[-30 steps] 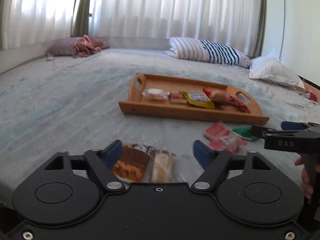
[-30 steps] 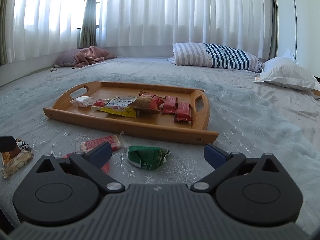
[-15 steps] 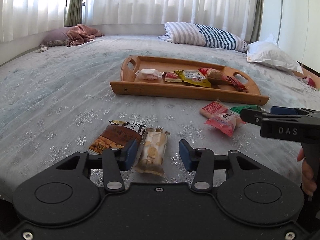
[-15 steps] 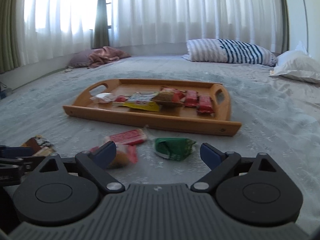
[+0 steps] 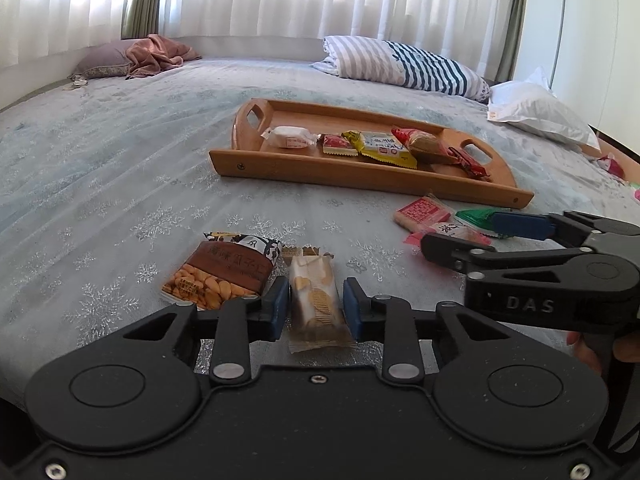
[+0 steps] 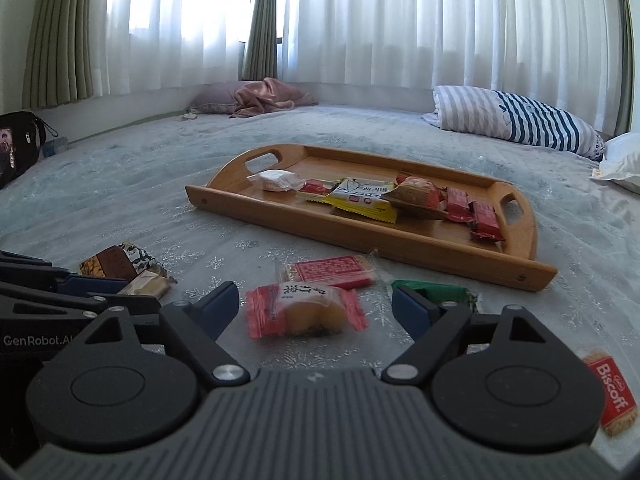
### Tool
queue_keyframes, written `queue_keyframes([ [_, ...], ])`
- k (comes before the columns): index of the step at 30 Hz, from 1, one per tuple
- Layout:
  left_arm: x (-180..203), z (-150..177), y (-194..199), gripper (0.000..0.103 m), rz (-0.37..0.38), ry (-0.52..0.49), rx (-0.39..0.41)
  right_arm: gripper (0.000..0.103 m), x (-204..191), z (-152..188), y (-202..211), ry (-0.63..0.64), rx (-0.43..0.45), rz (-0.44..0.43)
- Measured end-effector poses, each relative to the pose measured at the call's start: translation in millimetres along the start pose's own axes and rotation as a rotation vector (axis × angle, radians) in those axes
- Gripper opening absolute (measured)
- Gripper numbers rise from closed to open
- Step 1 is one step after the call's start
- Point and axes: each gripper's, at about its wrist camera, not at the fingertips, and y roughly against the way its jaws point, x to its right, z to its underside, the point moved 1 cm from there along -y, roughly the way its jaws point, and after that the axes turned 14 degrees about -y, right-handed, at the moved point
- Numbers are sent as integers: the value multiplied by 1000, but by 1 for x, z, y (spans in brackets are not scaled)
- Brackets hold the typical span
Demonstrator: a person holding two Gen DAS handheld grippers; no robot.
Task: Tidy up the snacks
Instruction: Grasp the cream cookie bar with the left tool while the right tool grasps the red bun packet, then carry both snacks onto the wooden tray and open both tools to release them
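Left wrist view shows your left gripper [image 5: 314, 306] closing around the pale cracker pack [image 5: 314, 300]. The pack lies lengthwise between the blue pads [image 5: 276, 306], which are all but on its sides; I cannot tell whether they press yet. Just to its left lies the brown peanut bag [image 5: 222, 274], close to the left pad, so keep it clear of the grip.

Your right gripper [image 6: 316, 310] is wide and also closing, with the red-wrapped cake [image 6: 306, 310] between its jaws, untouched by either pad. Beyond it lie the flat red pack [image 6: 332, 272] and, to the right, the green packet [image 6: 440, 292], partly behind the right finger.

You are at the pick-up step, both hands at once. The wooden tray [image 6: 360, 240] sits farther off on the bedspread [image 5: 100, 160], with several snacks lined up in it. Next, I judge, you finish each squeeze, lift straight up, and carry both to the tray's free space.
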Motion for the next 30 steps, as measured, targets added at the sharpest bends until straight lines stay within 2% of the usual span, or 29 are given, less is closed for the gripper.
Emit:
queue_keyframes([
  [14,2,-3,-7,29,-14,-13,-9,70,-3,3,-10,-20,-32,-4],
  [20,5,-6,-8,22,-23,-33,-10,66,-3,3,-7,-31,-23,-10],
  [30,7,-16,-2,22,-17,-41,21,61,1,-1,2,-56,-8,1],
])
